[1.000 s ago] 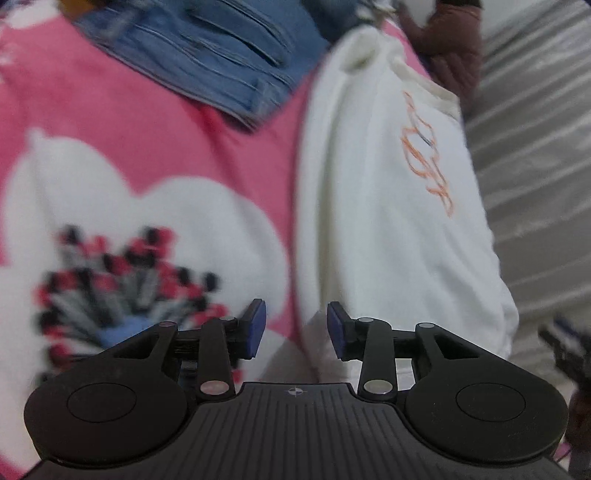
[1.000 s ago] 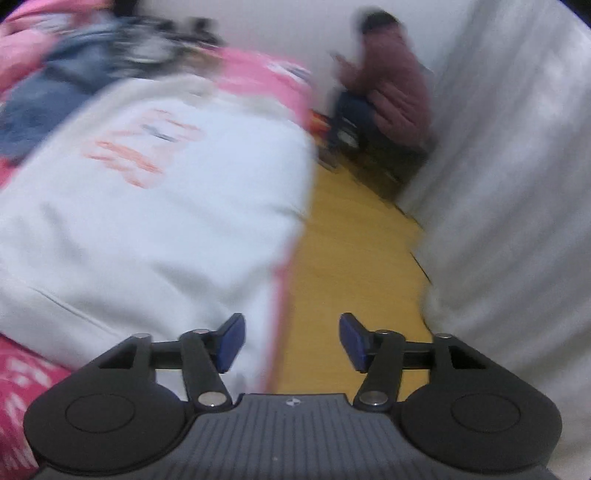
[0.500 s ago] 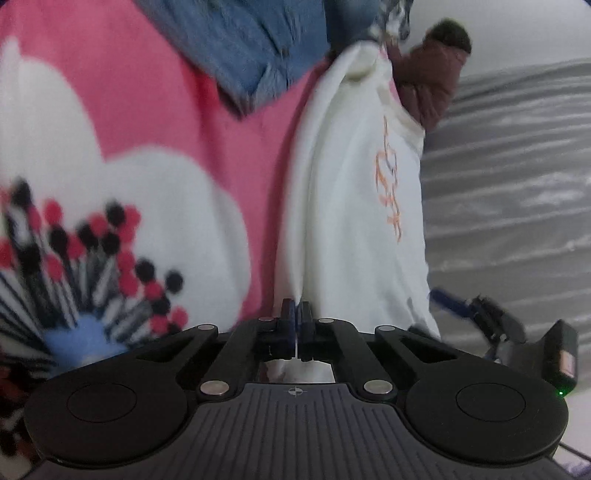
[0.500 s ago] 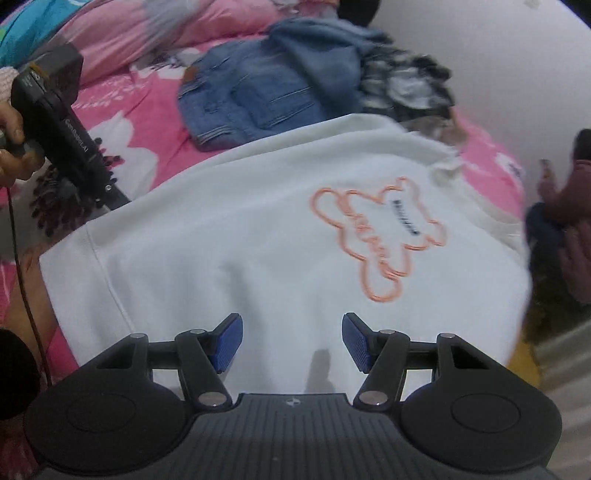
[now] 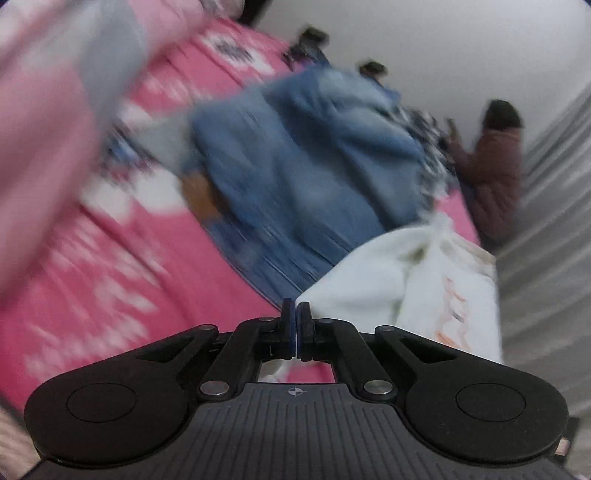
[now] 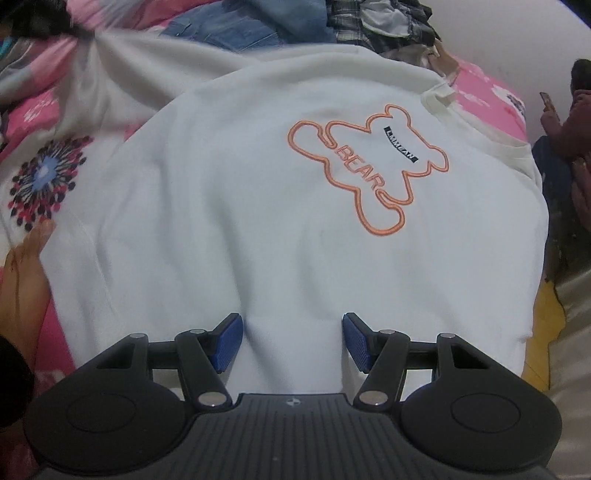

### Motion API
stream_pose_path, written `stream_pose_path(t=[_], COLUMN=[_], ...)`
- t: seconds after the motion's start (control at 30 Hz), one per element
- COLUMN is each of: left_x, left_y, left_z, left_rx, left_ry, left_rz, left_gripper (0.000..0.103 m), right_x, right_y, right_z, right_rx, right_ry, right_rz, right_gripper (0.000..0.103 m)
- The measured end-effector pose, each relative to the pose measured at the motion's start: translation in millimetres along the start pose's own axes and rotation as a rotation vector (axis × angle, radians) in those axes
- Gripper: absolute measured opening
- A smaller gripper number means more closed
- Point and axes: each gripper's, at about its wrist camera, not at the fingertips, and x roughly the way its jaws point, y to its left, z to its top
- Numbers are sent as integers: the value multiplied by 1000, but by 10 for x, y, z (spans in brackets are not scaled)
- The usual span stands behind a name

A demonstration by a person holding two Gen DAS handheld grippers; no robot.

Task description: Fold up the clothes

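Note:
A white sweatshirt [image 6: 258, 206] with an orange bear outline and the word BEAR lies spread on the pink bed. My right gripper [image 6: 292, 341] is open, its blue pads just above the sweatshirt's near hem. In the blurred left wrist view my left gripper [image 5: 296, 330] is shut on a corner of the white sweatshirt [image 5: 388, 280], which is lifted and bunched toward the right.
Blue denim clothes [image 5: 303, 173] and a dark checked garment [image 6: 384, 22] lie on the pink flowered bedspread [image 6: 40, 177] behind the sweatshirt. A person in a maroon jacket [image 5: 498, 173] sits by the white wall. Grey curtain [image 5: 546, 258] hangs at the right.
My left gripper, shut on the sweatshirt edge, has swung up and forward toward the denim, dragging the cloth. My right gripper has moved closer over the sweatshirt's hem and stays open.

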Motion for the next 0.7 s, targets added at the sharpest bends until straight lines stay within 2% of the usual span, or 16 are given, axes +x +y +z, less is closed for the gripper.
stream_pose_path(t=[0.07, 0.17, 0.27, 0.37, 0.4, 0.43, 0.47, 0.5, 0.53, 0.57, 0.6, 0.67, 0.7], left_x=[-35, 336, 675, 681, 643, 583, 523, 492, 514, 549, 597, 690, 733], left_y=[101, 426, 697, 649, 650, 672, 704, 718, 720, 713, 721, 820, 940], left_z=[131, 302, 324, 306, 308, 324, 350, 358, 346, 312, 252, 137, 73], left_rx=[13, -46, -115, 45, 87, 76, 48, 32, 32, 47, 67, 60, 3], left_ry=[-32, -47, -56, -192, -224, -226, -204, -154, -102, -56, -24, 26, 49], left_rz=[88, 237, 332, 517, 557, 541, 464, 362, 300, 271, 269, 283, 281], left_gripper=[0, 0, 1, 0, 0, 1, 6, 22, 33, 49, 57, 61, 61], right_x=[-23, -14, -7, -57, -87, -117, -148, -179, -207, -224, -235, -258, -257], right_y=[-10, -47, -104, -169, -207, -244, -295, -350, -416, -483, -543, -698, -774], right_z=[-14, -11, 11, 30, 34, 38, 58, 82, 136, 209, 283, 488, 603], right_rx=[2, 17, 21, -3, -10, -16, -24, -32, -44, -54, -58, -44, -22], right_ry=[6, 18, 36, 60, 69, 78, 84, 88, 89, 85, 79, 34, 0], right_rz=[9, 23, 28, 9, 2, -5, -13, -21, -37, -59, -78, -97, -84], right_gripper=[63, 63, 63, 63, 64, 64, 65, 66, 66, 66, 66, 66, 66])
